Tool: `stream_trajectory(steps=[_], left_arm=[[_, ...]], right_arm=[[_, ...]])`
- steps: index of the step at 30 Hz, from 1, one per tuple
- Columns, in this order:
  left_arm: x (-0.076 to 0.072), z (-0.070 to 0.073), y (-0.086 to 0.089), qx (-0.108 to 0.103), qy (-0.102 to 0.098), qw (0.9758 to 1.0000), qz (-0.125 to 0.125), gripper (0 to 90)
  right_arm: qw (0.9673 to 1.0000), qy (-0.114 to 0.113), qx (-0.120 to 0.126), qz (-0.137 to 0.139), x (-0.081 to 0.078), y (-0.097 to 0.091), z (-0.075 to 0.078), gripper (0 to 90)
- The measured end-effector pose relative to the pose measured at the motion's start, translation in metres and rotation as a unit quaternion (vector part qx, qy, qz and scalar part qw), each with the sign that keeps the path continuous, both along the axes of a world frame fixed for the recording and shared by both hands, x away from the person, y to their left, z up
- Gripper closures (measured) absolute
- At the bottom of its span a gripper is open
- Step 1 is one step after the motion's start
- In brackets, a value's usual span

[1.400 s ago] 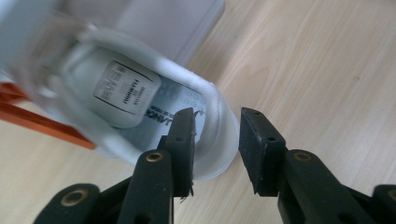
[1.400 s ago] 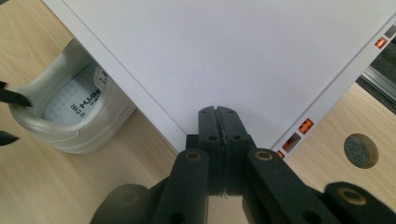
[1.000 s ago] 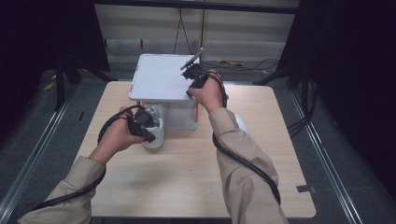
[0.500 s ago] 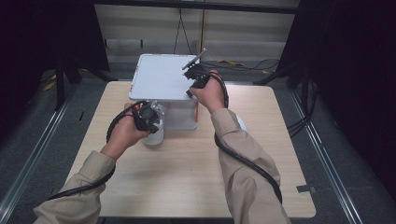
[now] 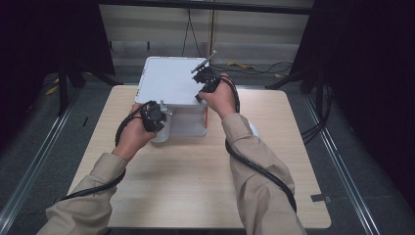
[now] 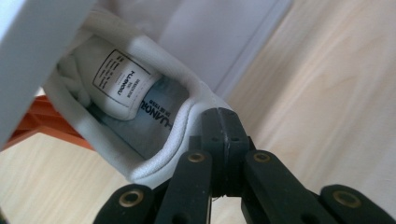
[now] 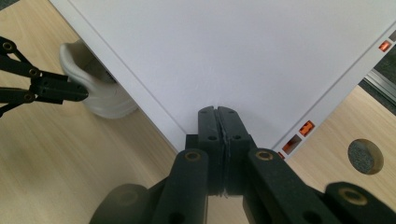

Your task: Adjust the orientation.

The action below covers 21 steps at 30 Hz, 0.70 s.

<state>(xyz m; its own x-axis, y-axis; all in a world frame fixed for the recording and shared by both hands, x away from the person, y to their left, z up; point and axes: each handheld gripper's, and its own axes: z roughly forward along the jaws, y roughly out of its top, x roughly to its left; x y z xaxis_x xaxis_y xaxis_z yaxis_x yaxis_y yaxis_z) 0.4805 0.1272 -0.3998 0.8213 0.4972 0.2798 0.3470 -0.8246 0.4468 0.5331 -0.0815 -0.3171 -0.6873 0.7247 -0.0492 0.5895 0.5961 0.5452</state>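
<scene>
Light, soft-collared shoe (image 6: 140, 98), half under box lid (image 7: 243, 60) just ahead of left hand-held gripper (image 6: 223, 122): pinched at padded heel rim, jaws clamped; right hand-held gripper (image 7: 218, 122) closed at lid edge.

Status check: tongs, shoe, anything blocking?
Left tongs shut on the white shoe's heel collar. Right tongs shut, at the white lid's edge. Shoe partway under the lid; nothing else blocking.

White shoe (image 6: 140, 116), fabric, padded collar, printed label on the tongue. Tucked heel-out beneath the near-left corner of the white box (image 5: 171, 83); heel collar exposed on the table (image 5: 195, 186). White box, flat lid shut, at the table's far centre.
</scene>
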Motion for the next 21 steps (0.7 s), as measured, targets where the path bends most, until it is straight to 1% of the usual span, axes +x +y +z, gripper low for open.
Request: stream_trajectory(steps=[1, 4, 5, 6, 7, 9, 10, 11, 13, 16, 17, 18, 19, 20, 21], left_arm=[[0.002, -0.001, 0.002, -0.009, 0.000, 0.9999, 0.007, 90.0], [0.004, -0.001, 0.004, -0.004, -0.003, 0.9999, 0.011, 90.0], [0.005, -0.002, 0.005, -0.007, -0.007, 0.9998, 0.016, 90.0], [0.005, -0.002, 0.005, -0.003, -0.008, 0.9998, 0.016, 90.0], [0.006, -0.002, 0.005, -0.008, -0.010, 0.9998, 0.018, 90.0], [0.006, -0.003, 0.005, -0.006, -0.016, 0.9997, 0.020, 90.0], [0.006, -0.003, 0.005, -0.006, -0.016, 0.9997, 0.020, 90.0], [0.008, -0.005, 0.004, -0.007, -0.024, 0.9995, 0.022, 90.0], [0.010, -0.006, 0.004, -0.015, -0.026, 0.9992, 0.027, 90.0], [0.012, -0.007, 0.002, -0.020, -0.024, 0.9992, 0.026, 90.0], [0.013, -0.007, -0.002, -0.019, -0.027, 0.9992, 0.023, 90.0], [0.013, -0.009, -0.004, -0.025, -0.029, 0.9990, 0.025, 90.0], [0.014, -0.008, -0.005, -0.019, -0.027, 0.9992, 0.023, 90.0], [0.014, -0.010, -0.006, -0.026, -0.028, 0.9989, 0.025, 90.0], [0.014, -0.010, -0.006, -0.026, -0.028, 0.9989, 0.025, 90.0]], right_arm=[[1.0000, 0.000, 0.000, 0.001, 0.000, 0.000, 0.000, 89.0], [1.0000, 0.002, -0.003, 0.001, 0.000, 0.000, 0.000, 89.0], [1.0000, 0.002, -0.003, 0.001, 0.000, 0.000, 0.000, 89.0], [1.0000, 0.001, -0.004, 0.001, 0.000, 0.001, 0.000, 89.0], [1.0000, 0.001, -0.003, 0.001, 0.000, 0.001, 0.000, 89.0], [1.0000, 0.001, -0.003, 0.002, 0.000, 0.001, 0.000, 89.0], [1.0000, 0.001, -0.003, 0.002, 0.000, 0.001, 0.000, 89.0], [1.0000, 0.001, -0.004, 0.002, 0.000, 0.001, 0.000, 89.0], [1.0000, 0.000, -0.004, 0.003, 0.000, 0.001, 0.000, 89.0], [1.0000, 0.000, -0.005, 0.003, 0.000, 0.001, 0.000, 89.0], [1.0000, -0.001, -0.007, 0.005, 0.000, 0.002, 0.000, 89.0], [1.0000, 0.000, -0.006, 0.005, 0.001, 0.002, 0.001, 89.0], [1.0000, -0.001, -0.007, 0.006, 0.001, 0.002, 0.001, 89.0], [1.0000, -0.001, -0.006, 0.006, 0.000, 0.001, 0.000, 89.0], [1.0000, -0.001, -0.006, 0.006, 0.000, 0.001, 0.000, 89.0]])
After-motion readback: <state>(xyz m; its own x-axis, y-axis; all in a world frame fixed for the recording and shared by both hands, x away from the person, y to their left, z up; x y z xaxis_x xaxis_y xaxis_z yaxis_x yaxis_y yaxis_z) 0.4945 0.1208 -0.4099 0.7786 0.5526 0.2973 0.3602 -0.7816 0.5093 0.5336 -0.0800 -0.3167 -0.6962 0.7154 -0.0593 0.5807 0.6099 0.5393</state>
